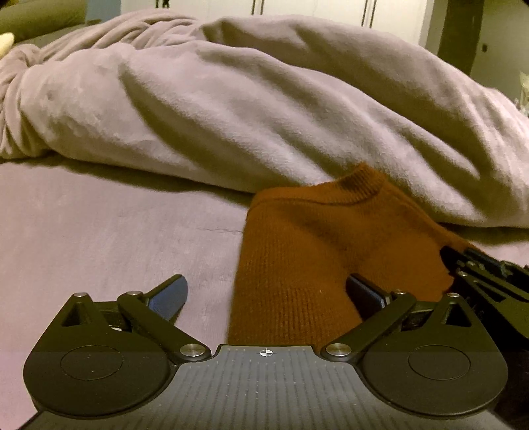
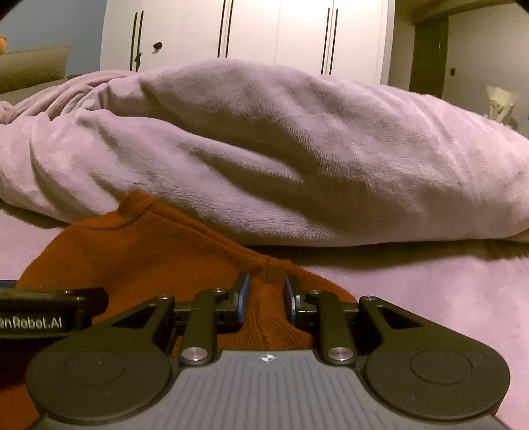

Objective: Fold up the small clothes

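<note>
A rust-orange knit sweater lies folded on the mauve bed sheet, its collar toward the blanket. My left gripper is wide open, low over the sweater's left edge, one finger over the sheet and one over the knit. In the right wrist view the sweater fills the lower left. My right gripper is partly closed around a raised ridge of the sweater's right edge, with knit between the pads. The right gripper also shows at the right edge of the left wrist view.
A bulky mauve blanket is heaped right behind the sweater, and it also shows in the right wrist view. White wardrobe doors stand beyond the bed. Bare sheet lies to the right of the sweater.
</note>
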The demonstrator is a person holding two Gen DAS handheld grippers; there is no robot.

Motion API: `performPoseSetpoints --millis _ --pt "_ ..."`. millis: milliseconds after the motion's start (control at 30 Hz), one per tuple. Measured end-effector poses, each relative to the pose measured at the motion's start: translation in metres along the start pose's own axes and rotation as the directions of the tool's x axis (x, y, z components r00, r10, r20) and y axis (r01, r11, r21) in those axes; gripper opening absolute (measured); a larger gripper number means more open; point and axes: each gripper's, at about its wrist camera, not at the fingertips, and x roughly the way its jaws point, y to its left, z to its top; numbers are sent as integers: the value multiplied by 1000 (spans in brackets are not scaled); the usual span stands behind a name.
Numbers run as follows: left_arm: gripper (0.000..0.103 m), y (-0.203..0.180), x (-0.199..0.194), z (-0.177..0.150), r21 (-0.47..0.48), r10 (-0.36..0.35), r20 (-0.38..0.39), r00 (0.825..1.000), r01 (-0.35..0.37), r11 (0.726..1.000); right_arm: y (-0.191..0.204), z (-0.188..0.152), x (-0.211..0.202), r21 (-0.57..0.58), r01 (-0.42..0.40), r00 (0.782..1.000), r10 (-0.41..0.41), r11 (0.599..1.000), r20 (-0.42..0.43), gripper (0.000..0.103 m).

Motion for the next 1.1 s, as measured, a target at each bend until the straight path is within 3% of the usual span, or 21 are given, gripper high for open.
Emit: performPoseSetpoints --millis 67,133,200,267,367,467,533,633,733,833,867,1000,1100 --pt "103 4 -7 6 -11 -21 -34 999 20 1000 -1 4 -4 8 -11 1000 11 1000 1 23" --pt "103 19 -27 8 -103 -68 -67 995 61 993 -10 8 -19 57 -46 999 45 997 7 24" --pt "103 31 -50 0 -159 -101 -51 994 92 983 -17 5 -43 106 -62 998 59 992 30 40" --pt "103 31 -68 -16 -104 -88 2 996 88 991 -16 -13 -71 62 -34 997 29 997 73 50" --pt "103 22 -76 -30 7 -53 59 997 53 999 -16 -43 -95 22 26 998 -27 999 56 53" --pt "103 26 -88 -19 -62 -62 -22 998 60 996 -35 -53 -118 135 -27 1000 27 990 1 55" --pt "103 35 -107 -18 -109 -87 -18 996 85 990 -45 -52 -135 161 -43 999 45 986 -13 58" --pt "103 49 -119 -32 -142 -143 -61 988 133 981 -47 -50 -151 146 -75 996 81 986 -33 58" --pt "103 58 -112 -41 -135 -134 -105 985 120 984 -43 -54 -149 84 -73 993 81 994 -84 59" --pt "103 67 -96 -35 -152 -166 -185 969 139 979 -49 -57 -137 107 -72 988 86 992 -128 70" --pt "103 71 -94 -31 -169 -185 -198 962 153 974 -56 -56 -135 137 -78 984 98 987 -147 79" --pt "103 79 -85 -16 -148 -255 -213 943 227 963 -89 -46 -128 316 -158 960 220 935 -172 80" --pt "103 85 -66 -12 -220 -339 -255 905 287 932 -108 -45 -104 418 -231 920 337 879 -200 82"
